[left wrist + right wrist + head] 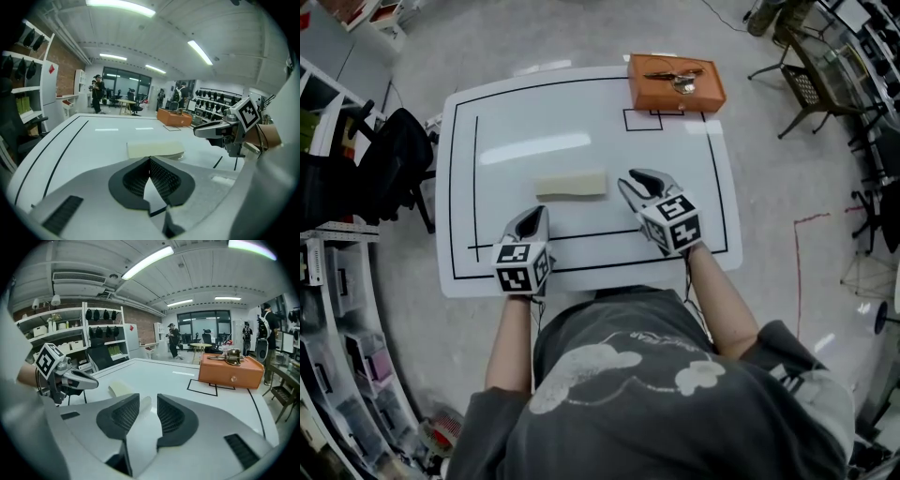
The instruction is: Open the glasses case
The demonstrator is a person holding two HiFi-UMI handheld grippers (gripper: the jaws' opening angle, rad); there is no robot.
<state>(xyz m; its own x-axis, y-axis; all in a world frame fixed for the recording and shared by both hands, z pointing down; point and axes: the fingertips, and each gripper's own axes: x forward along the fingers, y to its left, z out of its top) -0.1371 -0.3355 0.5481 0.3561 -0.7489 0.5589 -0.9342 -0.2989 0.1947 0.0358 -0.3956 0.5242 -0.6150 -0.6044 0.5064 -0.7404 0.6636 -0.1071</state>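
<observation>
**A:** Where's the glasses case (571,184)?

**B:** It lies flat mid-worktop (581,122). It's cream and long, with its long side running left to right in the head view. The lid looks closed.

**A:** And the left claw (536,212)?

**B:** It sits low over the worktop, just short of the case's near left corner. In the left gripper view the left claw (150,161) has its jaws pressed together at the tips with nothing between them. The case (154,149) is right ahead of the tips, and no contact is visible.

**A:** The right claw (637,178)?

**B:** It's just beside the case's right end, angled in toward it. In the right gripper view the right claw (147,401) has its jaws spread with a clear gap, and the pads aren't on anything. One end of the case (119,389) shows beyond that gap, on the left-jaw side. It's near but not pinched.

**A:** Do the claws see each other?

**B:** Yes. The right claw (208,131) shows at the right of the left gripper view. The left claw (91,380) shows at the left of the right gripper view.

**A:** Anything else on the worktop?

**B:** An orange box (675,82) stands at the far right corner, well apart from the case, with a small metal item (675,77) on top. Black lines (475,178) are marked on the white surface.
</observation>
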